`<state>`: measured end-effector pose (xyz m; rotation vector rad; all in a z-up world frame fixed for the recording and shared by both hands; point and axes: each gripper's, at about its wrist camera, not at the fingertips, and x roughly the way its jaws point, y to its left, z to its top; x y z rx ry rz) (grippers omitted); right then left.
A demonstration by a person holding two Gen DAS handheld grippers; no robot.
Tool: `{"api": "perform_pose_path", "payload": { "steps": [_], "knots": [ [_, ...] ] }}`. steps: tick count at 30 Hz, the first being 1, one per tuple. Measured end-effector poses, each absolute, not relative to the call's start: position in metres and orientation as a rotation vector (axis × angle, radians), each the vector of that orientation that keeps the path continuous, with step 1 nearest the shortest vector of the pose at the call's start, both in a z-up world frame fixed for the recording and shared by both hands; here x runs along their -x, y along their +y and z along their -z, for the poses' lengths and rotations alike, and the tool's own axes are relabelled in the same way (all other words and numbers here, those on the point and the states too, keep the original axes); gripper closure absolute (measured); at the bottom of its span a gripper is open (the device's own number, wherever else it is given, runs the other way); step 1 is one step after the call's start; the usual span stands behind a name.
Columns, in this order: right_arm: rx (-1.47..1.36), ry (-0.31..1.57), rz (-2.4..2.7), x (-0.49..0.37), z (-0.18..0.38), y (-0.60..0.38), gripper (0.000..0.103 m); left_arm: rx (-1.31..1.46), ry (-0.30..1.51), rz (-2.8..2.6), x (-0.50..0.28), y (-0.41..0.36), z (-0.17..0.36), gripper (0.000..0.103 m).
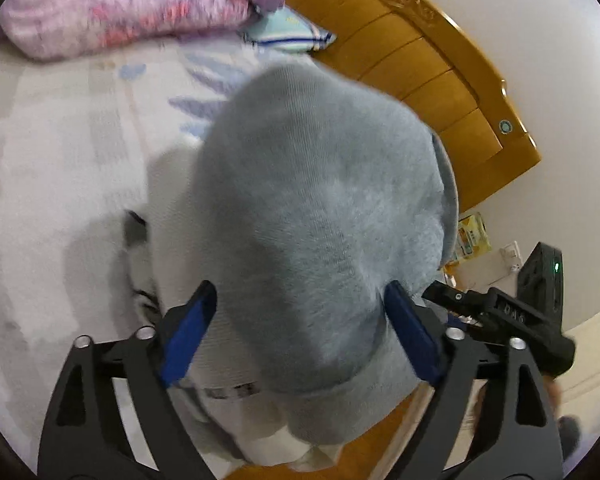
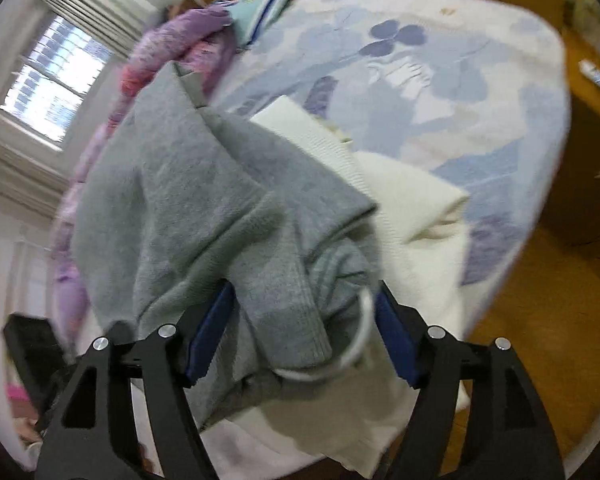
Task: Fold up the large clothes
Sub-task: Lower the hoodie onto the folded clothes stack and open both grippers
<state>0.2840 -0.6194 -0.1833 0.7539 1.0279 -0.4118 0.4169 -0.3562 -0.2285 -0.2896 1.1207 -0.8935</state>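
A grey fleece sweatshirt (image 1: 320,208) lies bunched on the bed, on top of a cream-white garment (image 2: 416,216). My left gripper (image 1: 300,288) stands open, and a thick fold of the grey fabric bulges between its blue pads without being pinched. My right gripper (image 2: 305,286) is open too, around the sweatshirt's ribbed edge (image 2: 296,320) and a white drawstring loop (image 2: 364,320). The sweatshirt (image 2: 188,200) spreads away from the right gripper toward the far side of the bed. Its sleeves and full outline are hidden in the folds.
The bed has a pale floral sheet (image 2: 440,80). A purple-pink blanket (image 1: 132,4) and a light blue striped pillow (image 1: 288,28) lie near the wooden headboard (image 1: 432,76). A window (image 2: 52,80) is at the left. Wooden floor (image 2: 512,312) borders the bed.
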Motion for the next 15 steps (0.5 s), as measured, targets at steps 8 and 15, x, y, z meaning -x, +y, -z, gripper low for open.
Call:
{"api": "perform_pose_path", "payload": {
  "steps": [8, 15],
  "knots": [
    [-0.489, 1.064, 0.423, -0.308, 0.145, -0.539, 0.019, 0.25, 1.146, 0.793, -0.421, -0.289, 0.238, 0.013],
    [-0.223, 1.105, 0.395, -0.348, 0.174, -0.451, 0.017, 0.255, 1.136, 0.754, -0.423, -0.246, 0.264, 0.012]
  ]
}}
